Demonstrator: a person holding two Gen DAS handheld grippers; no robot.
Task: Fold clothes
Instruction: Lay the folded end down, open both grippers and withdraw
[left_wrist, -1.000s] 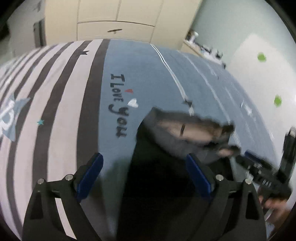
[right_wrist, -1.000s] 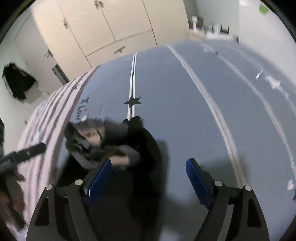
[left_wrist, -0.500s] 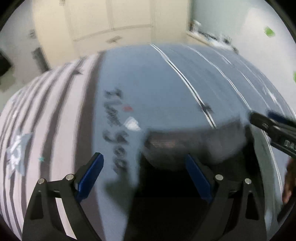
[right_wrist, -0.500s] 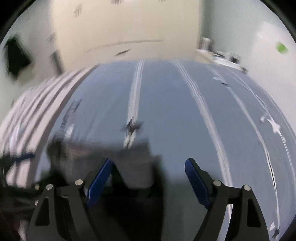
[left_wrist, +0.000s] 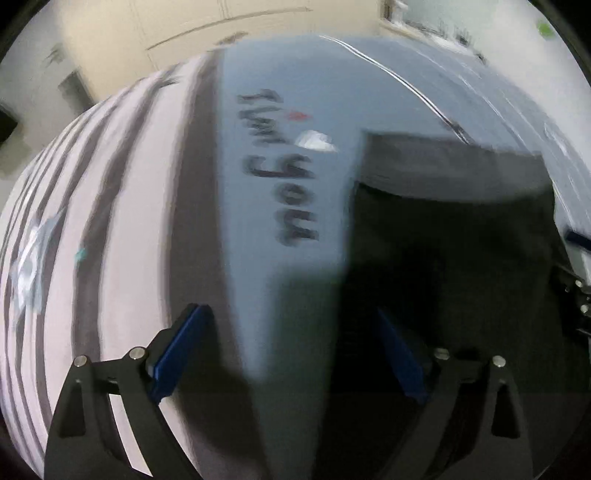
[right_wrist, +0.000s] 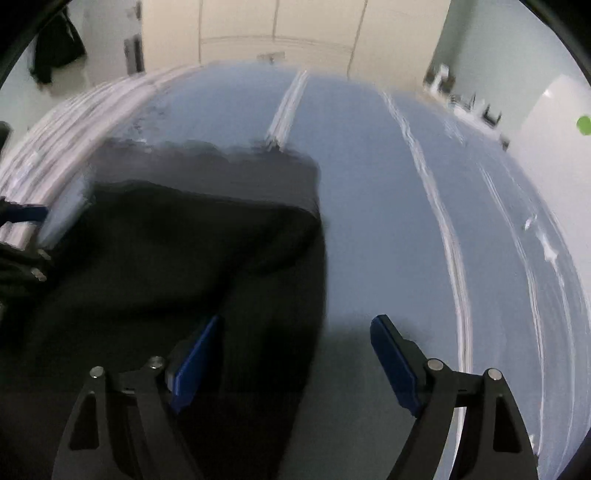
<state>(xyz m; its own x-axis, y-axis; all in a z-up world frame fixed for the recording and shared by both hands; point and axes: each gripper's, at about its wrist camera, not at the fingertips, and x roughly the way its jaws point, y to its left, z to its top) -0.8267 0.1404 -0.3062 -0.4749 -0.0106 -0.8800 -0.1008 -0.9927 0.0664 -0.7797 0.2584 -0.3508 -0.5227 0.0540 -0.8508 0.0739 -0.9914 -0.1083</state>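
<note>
A dark garment (left_wrist: 443, 240) lies flat on the blue bedspread (left_wrist: 280, 66), with a grey band (left_wrist: 443, 162) along its far edge. My left gripper (left_wrist: 288, 314) is open and low over the garment's left edge, with one blue pad over the bedspread and the other over the dark cloth. In the right wrist view, the same garment (right_wrist: 184, 251) fills the left half. My right gripper (right_wrist: 297, 321) straddles its right edge; the jaws are opening and the pads press on nothing. Both views are blurred by motion.
The bedspread has black lettering (left_wrist: 280, 166) and a striped pink and grey part (left_wrist: 110, 184) to the left. Cream wardrobe doors (right_wrist: 277, 29) stand beyond the bed. A shelf with small items (right_wrist: 461, 96) is at the far right by a pale wall.
The garment's bunched grey top now lies spread out flat. Both grippers have come down closer to the cloth and tipped further downward, still open.
</note>
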